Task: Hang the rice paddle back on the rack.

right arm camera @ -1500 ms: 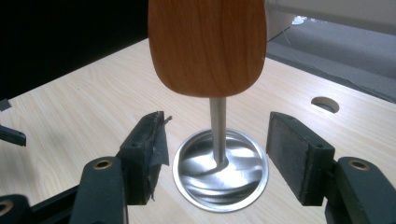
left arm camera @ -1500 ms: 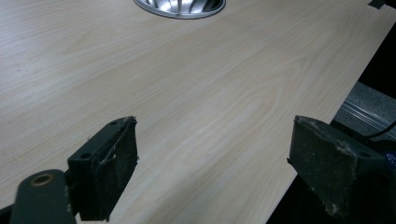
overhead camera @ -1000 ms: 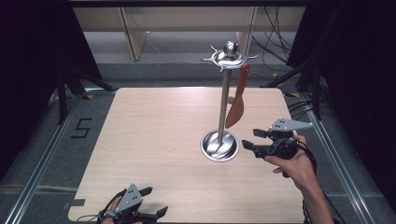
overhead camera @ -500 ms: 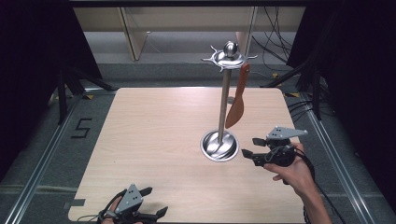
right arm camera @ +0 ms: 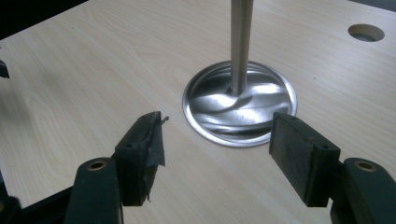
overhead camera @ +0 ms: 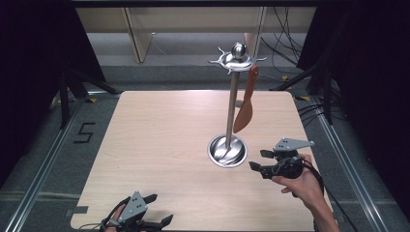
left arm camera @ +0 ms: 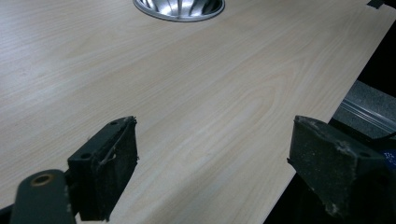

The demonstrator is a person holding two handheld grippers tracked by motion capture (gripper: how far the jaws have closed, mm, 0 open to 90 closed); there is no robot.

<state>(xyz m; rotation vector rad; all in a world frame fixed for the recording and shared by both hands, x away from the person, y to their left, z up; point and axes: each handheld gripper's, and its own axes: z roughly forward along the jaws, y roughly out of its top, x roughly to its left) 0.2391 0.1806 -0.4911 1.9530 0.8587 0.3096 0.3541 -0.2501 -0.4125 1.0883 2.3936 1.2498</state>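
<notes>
— Steel stand (overhead camera: 231,104) rises from its round base (right arm camera: 239,109) on the wooden table (overhead camera: 159,140); an orange-brown spatula (overhead camera: 245,107) hangs from its top hooks.

— Any writing?

— A black "5" (overhead camera: 83,132) on the floor, left of the table.

— The tongs?

— Left gripper (left arm camera: 212,163) and right gripper (right arm camera: 217,140) both gape, empty; the right sits just beside the base.

The table (overhead camera: 159,140) has a pale wood-grain top with a smooth, matt finish. The stand (overhead camera: 231,104) looks like polished metal, its round base (right arm camera: 239,103) glossy and mirror-like, while the hanging spatula (overhead camera: 244,106) looks reddish-brown wood. The gripper pads (right arm camera: 293,149) look black, rough and worn.
</notes>
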